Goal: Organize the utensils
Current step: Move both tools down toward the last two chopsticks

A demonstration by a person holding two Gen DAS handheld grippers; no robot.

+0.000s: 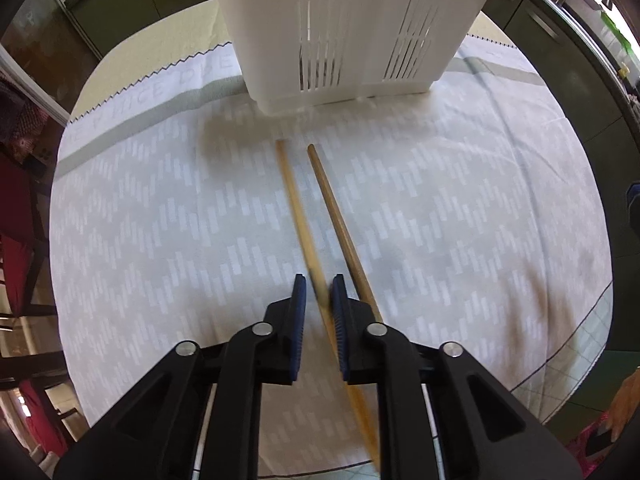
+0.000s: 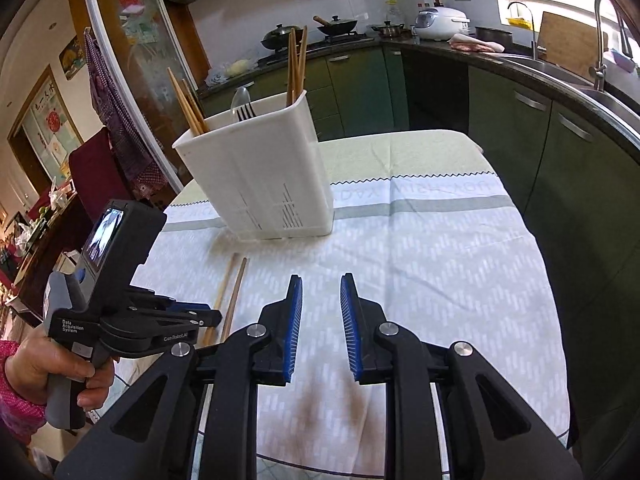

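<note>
Left gripper (image 1: pixel 319 286) fingers pinching the paler chopstick (image 1: pixel 294 200) for the white utensil holder (image 2: pixel 256 176); right gripper (image 2: pixel 320 292) fingers slightly spread, empty, waiting over table (image 2: pixel 460 260)

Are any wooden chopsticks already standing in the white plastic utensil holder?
Yes, several wooden chopsticks stand upright in the white plastic utensil holder, sticking up above its rim beside a fork.

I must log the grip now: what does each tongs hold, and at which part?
Left tongs close on the paler chopstick near its near end. Right tongs hold nothing.
</note>
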